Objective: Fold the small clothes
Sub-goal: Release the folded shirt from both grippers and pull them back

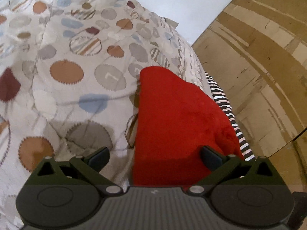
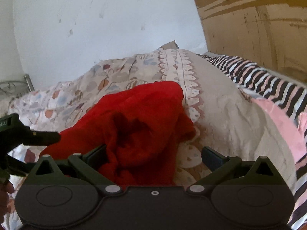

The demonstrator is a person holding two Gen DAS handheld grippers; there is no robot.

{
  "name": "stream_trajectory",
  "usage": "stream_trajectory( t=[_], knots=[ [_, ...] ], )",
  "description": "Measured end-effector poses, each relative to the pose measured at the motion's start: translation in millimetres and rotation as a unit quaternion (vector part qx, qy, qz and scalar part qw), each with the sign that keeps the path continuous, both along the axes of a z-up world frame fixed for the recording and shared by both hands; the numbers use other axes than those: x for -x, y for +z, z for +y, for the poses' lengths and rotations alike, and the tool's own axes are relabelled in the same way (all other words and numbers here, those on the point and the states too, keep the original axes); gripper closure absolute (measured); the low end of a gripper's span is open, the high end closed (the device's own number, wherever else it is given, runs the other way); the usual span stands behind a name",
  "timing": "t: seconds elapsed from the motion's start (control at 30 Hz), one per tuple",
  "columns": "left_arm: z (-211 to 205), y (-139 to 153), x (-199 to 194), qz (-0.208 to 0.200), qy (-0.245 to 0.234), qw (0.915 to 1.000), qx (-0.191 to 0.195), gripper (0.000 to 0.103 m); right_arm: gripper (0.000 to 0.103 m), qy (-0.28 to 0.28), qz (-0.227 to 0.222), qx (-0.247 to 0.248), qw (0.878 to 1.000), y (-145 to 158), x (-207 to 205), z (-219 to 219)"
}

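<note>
A small red garment (image 1: 178,118) lies on a bedspread printed with coloured circles (image 1: 76,61). My left gripper (image 1: 155,158) is open, its jaws wide apart over the garment's near edge, the right fingertip (image 1: 210,158) above the red cloth. In the right wrist view the red garment (image 2: 138,122) is rumpled with a dark fold in its middle. My right gripper (image 2: 153,158) is open over its near part; the cloth hides much of the left fingertip (image 2: 96,156). The left gripper (image 2: 28,136) shows at the left edge, by the garment's left side.
A black, white and pink striped cloth (image 2: 268,84) lies along the bed's right side, seen also in the left wrist view (image 1: 228,115). A wooden panel (image 1: 259,57) stands to the right. A pale wall (image 2: 96,28) is behind the bed. A metal frame (image 2: 15,86) shows far left.
</note>
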State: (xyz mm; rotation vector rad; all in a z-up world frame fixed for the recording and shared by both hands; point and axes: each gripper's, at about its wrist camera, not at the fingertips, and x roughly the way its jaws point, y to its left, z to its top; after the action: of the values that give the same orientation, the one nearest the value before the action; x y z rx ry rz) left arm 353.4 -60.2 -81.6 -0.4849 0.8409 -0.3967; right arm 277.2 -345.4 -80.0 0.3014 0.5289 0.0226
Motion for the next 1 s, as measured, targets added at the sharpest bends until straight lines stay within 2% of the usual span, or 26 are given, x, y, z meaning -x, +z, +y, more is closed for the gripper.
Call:
stream_trajectory(
  t=[0.23, 0.43, 0.5, 0.6, 0.67, 0.7, 0.73, 0.8, 0.87, 0.93, 1.0],
  knots=[
    [2.9, -5.2, 7.3, -0.021, -0.002, 0.9997, -0.01, 0.0, 0.001, 0.004, -0.028, -0.039, 0.999, -10.5, 9.1, -7.4],
    [3.4, -1.8, 3.9, -0.026, 0.002, 0.9994, -0.022, 0.0, 0.001, -0.005, -0.088, -0.098, 0.991, 12.6, 18.7, -29.4],
    [4.2, -3.2, 4.9, -0.026, 0.004, 0.9995, -0.018, 0.0, 0.001, -0.014, -0.087, -0.099, 0.991, 19.9, 8.5, -35.7],
    [6.0, -5.3, 6.4, -0.025, 0.005, 0.9996, -0.012, 0.0, 0.019, -0.026, -0.061, -0.096, 0.993, 24.9, -19.1, -42.8],
    [7.8, -6.2, 6.6, -0.023, 0.004, 0.9997, -0.008, 0.0, 0.025, -0.023, -0.035, -0.114, 0.993, 21.0, -41.2, -46.9],
    [8.2, -6.5, 6.3, -0.022, 0.004, 0.9997, -0.008, 0.0, 0.034, -0.021, -0.033, -0.135, 0.99, 17.7, -49.9, -50.0],
    [8.7, -6.4, 6.4, -0.022, 0.002, 0.9997, -0.008, 0.0, 0.054, -0.021, -0.032, -0.151, 0.988, 15.2, -54.8, -52.0],
    [8.5, -6.1, 6.3, -0.023, 0.001, 0.9997, -0.011, 0.0, 0.077, -0.014, -0.027, -0.162, 0.986, 13.1, -66.8, -51.2],
    [7.9, -5.6, 7.1, -0.025, 0.001, 0.9996, -0.015, 0.0, 0.085, 0.006, -0.052, -0.133, 0.99, 20.0, -73.4, -42.3],
    [6.3, -5.2, 8.2, -0.026, 0.001, 0.9995, -0.02, 0.0, 0.086, 0.039, -0.089, -0.107, 0.989, 31.7, -76.8, -33.3],
    [3.3, -4.2, 10.1, -0.033, 0.003, 0.9991, -0.028, 0.0, 0.086, 0.058, -0.103, -0.087, 0.989, 40.0, -81.4, -27.1]
  ],
)
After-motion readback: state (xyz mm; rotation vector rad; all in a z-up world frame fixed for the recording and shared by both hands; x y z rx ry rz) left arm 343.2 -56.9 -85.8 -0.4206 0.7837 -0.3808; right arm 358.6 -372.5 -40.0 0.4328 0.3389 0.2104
